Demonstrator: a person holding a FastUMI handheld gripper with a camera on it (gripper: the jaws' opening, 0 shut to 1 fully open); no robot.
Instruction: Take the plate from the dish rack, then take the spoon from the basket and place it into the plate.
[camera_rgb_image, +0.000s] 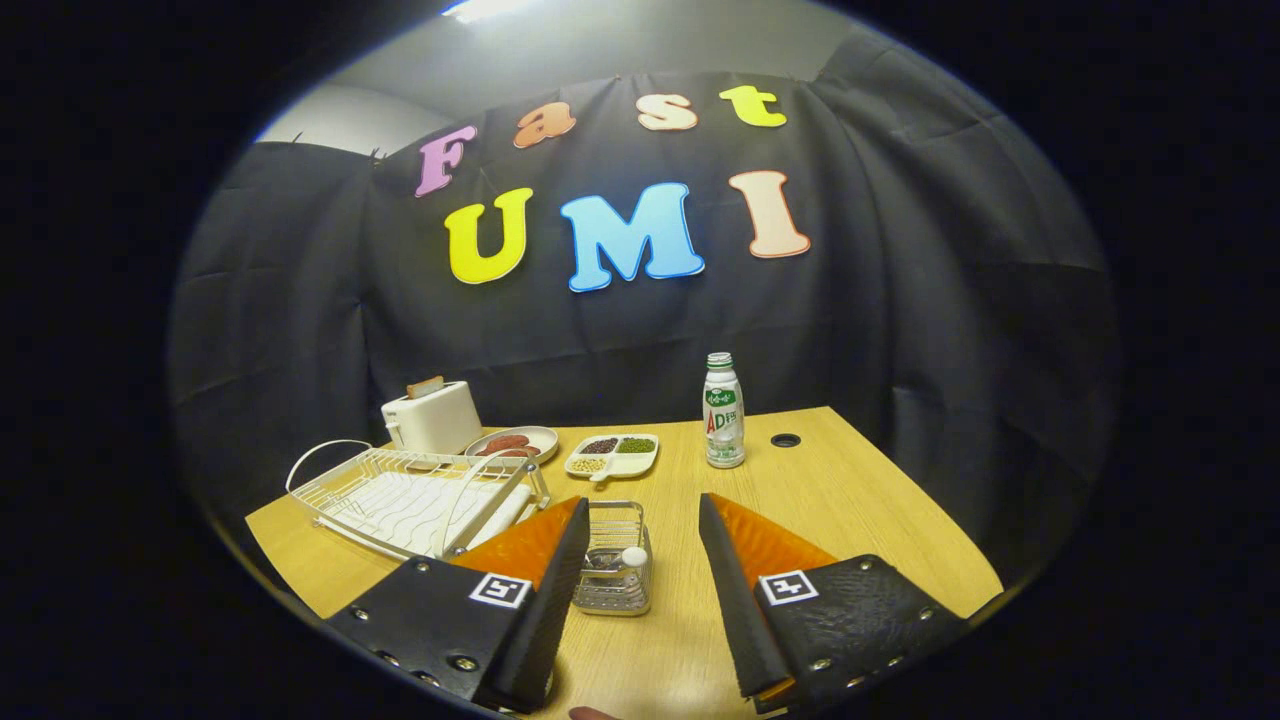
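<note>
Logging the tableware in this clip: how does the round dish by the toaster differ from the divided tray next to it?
The round dish is one open bowl holding reddish pieces; the divided tray is rectangular, with compartments of dark, green and pale fillings. The dish sits nearer the toaster, the tray nearer the bottle. Both lie flat beyond the open gripper.

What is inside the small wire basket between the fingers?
Inside the wire basket, a white rounded spoon end shows, with dark contents beneath it. The rest of the spoon is covered by the wires. The hand-held gripper is open around the basket, touching nothing.
</note>
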